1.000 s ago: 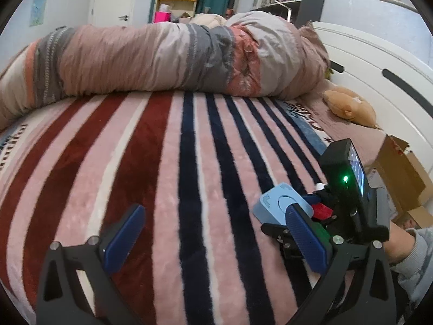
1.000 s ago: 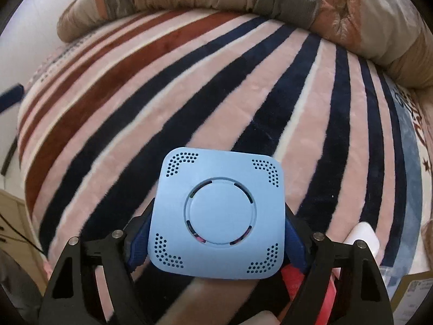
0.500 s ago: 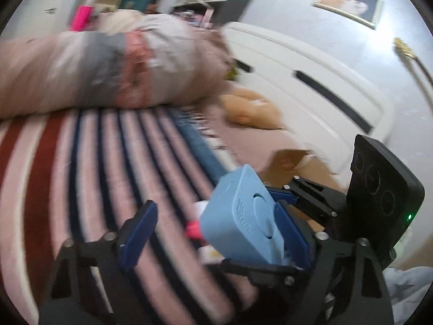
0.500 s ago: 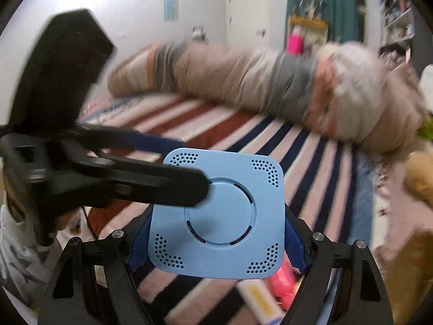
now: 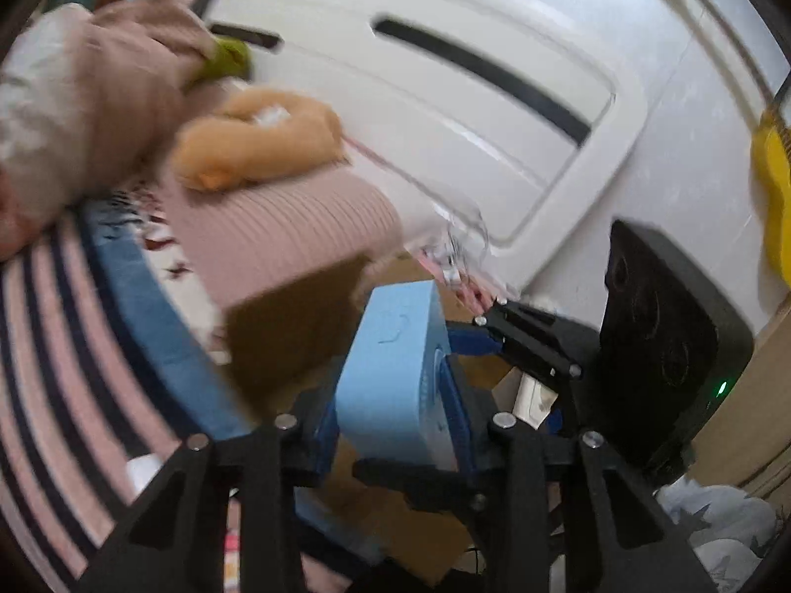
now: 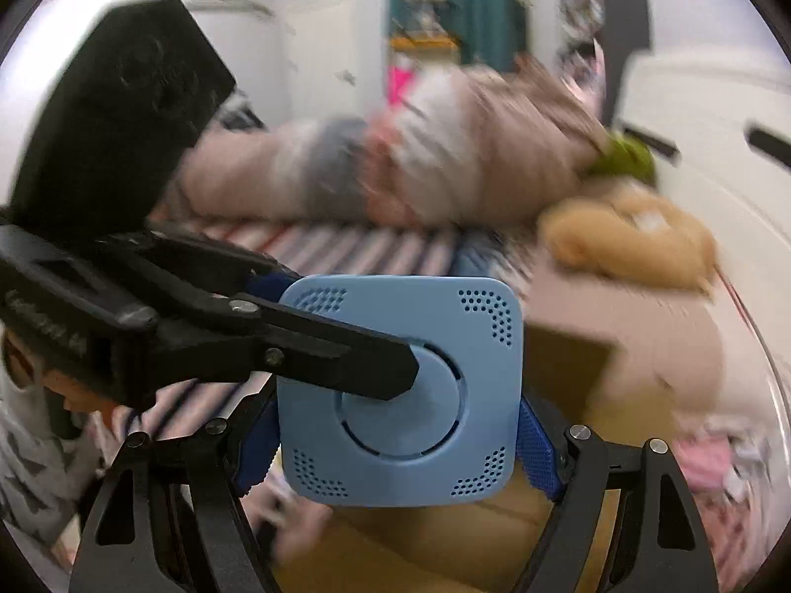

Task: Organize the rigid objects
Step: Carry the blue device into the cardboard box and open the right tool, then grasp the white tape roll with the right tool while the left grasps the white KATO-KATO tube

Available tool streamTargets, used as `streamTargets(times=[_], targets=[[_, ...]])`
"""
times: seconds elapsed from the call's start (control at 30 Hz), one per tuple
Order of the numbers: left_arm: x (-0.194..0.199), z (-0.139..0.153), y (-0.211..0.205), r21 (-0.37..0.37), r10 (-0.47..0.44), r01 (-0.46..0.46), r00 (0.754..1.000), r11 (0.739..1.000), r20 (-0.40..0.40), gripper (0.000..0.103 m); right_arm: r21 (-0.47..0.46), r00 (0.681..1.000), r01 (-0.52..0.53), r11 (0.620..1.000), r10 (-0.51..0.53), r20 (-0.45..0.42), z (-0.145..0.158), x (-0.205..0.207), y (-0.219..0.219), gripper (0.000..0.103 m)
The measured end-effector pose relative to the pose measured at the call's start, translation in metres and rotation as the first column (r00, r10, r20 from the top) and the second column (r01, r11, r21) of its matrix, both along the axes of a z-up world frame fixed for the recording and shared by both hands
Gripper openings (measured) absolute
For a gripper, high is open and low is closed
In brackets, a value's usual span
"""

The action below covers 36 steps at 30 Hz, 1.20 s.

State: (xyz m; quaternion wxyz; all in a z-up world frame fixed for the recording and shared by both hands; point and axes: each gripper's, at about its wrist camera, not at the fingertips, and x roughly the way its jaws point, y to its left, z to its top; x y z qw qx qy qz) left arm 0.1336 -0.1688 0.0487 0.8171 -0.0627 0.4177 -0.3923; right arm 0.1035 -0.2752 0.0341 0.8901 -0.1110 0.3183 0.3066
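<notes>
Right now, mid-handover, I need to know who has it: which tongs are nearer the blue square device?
Neither, a tie: both touch it. The right tongs clamp the blue square device by its two side edges; the left tongs pinch its front and back faces.

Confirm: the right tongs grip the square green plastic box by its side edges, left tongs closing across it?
Wrong colour only. The square perforated plastic box is light blue, as the right wrist view shows; the right tongs grip its side edges, left tongs closing across it.

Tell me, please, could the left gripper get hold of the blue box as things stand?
Probably yes: the left gripper straddles the blue box, front and back, while the right gripper clamps its side edges, leaving those faces free.
</notes>
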Motion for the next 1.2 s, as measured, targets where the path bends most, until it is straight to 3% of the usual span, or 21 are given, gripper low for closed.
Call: streamTargets(times=[0.07, 0.23, 0.33, 0.37, 0.53, 0.63, 0.73, 0.87, 0.97, 1.03, 1.2], targets=[[0.001, -0.009, -0.021, 0.024, -0.028, 0.029, 0.999, 0.999, -0.025, 0.034, -0.037, 0.996, 0.021, 0.999, -0.024, -0.088, -0.009, 0.017, -0.02, 0.078], [0.007, -0.025, -0.038, 0.099, -0.033, 0.039, 0.998, 0.994, -0.058, 0.038, -0.111, 0.984, -0.004, 0.994, -0.016, -0.178, -0.023, 0.032, -0.033, 0.078], [0.012, -0.027, -0.03, 0.125, 0.005, 0.0, 0.999, 0.992, -0.037, 0.061, -0.158, 0.986, 0.01, 0.987, -0.036, -0.163, -0.027, 0.035, -0.028, 0.083], [0.011, -0.025, -0.024, 0.12, 0.02, -0.017, 0.999, 0.993, -0.028, 0.062, -0.164, 0.987, 0.018, 0.986, -0.044, -0.155, -0.028, 0.032, -0.029, 0.087], [-0.005, 0.0, 0.017, 0.064, 0.089, -0.091, 0.995, 0.994, 0.035, 0.063, -0.139, 0.994, 0.012, 0.99, -0.027, -0.101, -0.016, 0.017, -0.025, 0.087], [-0.028, 0.02, 0.056, 0.087, 0.198, -0.211, 0.971, 0.974, 0.136, 0.068, -0.064, 0.998, -0.042, 0.997, 0.038, -0.056, 0.002, 0.0, -0.009, 0.087], [-0.054, 0.027, 0.096, 0.139, 0.321, -0.36, 0.915, 0.922, 0.244, 0.071, 0.006, 0.991, -0.131, 0.991, 0.131, -0.015, 0.018, -0.026, 0.018, 0.086], [-0.091, 0.009, 0.151, 0.151, 0.414, -0.471, 0.859, 0.869, 0.301, 0.072, 0.078, 0.965, -0.256, 0.964, 0.259, -0.034, 0.014, -0.056, 0.07, 0.07], [-0.112, -0.014, 0.177, 0.168, 0.431, -0.5, 0.842, 0.85, 0.326, 0.073, 0.084, 0.947, -0.307, 0.948, 0.313, -0.076, -0.005, -0.072, 0.105, 0.068], [-0.119, -0.033, 0.191, 0.169, 0.426, -0.49, 0.85, 0.855, 0.31, 0.074, 0.061, 0.942, -0.314, 0.947, 0.319, -0.103, -0.021, -0.078, 0.121, 0.067], [-0.11, -0.094, 0.202, 0.213, 0.365, -0.41, 0.905, 0.887, 0.22, 0.074, -0.045, 0.945, -0.271, 0.962, 0.257, -0.201, -0.077, -0.084, 0.14, 0.067]])
